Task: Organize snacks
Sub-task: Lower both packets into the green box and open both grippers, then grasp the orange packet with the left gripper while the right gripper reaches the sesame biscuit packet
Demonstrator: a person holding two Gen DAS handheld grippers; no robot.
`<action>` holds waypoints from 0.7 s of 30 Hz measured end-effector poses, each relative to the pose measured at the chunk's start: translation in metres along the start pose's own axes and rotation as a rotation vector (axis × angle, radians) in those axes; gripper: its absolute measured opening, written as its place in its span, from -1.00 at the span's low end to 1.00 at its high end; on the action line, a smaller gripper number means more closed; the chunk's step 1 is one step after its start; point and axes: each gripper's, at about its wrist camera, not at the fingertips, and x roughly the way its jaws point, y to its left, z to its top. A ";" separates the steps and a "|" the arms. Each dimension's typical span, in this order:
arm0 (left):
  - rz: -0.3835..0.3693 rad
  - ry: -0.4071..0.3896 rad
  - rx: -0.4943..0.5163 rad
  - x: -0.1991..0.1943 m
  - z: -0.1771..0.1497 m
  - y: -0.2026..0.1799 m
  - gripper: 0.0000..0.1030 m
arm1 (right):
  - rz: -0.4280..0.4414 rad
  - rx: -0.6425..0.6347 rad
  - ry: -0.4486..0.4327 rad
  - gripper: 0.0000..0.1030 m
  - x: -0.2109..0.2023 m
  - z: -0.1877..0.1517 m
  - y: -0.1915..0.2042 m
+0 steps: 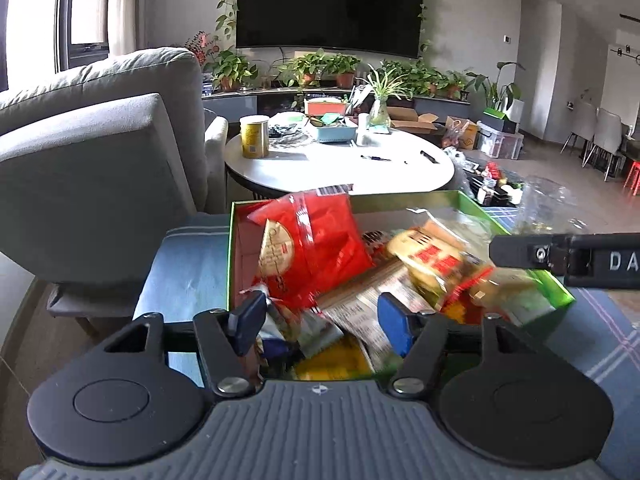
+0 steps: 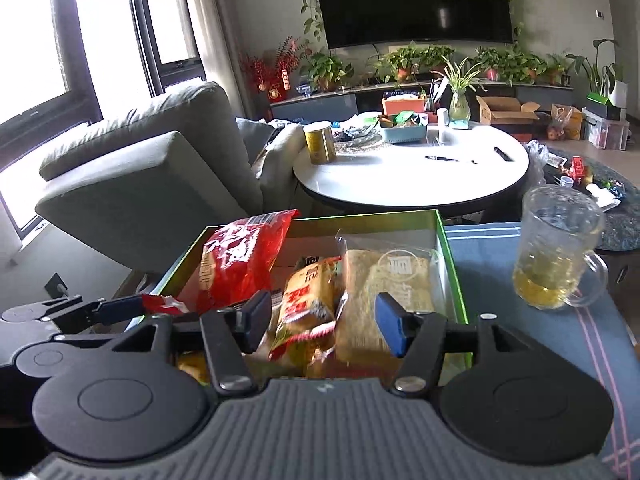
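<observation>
A green-rimmed box holds several snack packets. A red packet leans at its left side. A yellow and red packet and a clear pack of pale biscuits lie on the right. My left gripper is open over the near left of the box, nothing between its pads. My right gripper is open over the near right, astride the yellow packet and the biscuit pack. The right gripper's fingers show in the left wrist view. The left gripper's fingers show in the right wrist view.
The box stands on a blue cloth. A glass mug of yellow tea stands right of the box. A grey sofa is on the left. A round white table with a yellow tin lies beyond.
</observation>
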 end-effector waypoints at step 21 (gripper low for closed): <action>-0.083 0.083 0.019 -0.081 -0.070 -0.022 0.26 | 0.036 0.045 0.082 0.14 -0.074 -0.067 -0.001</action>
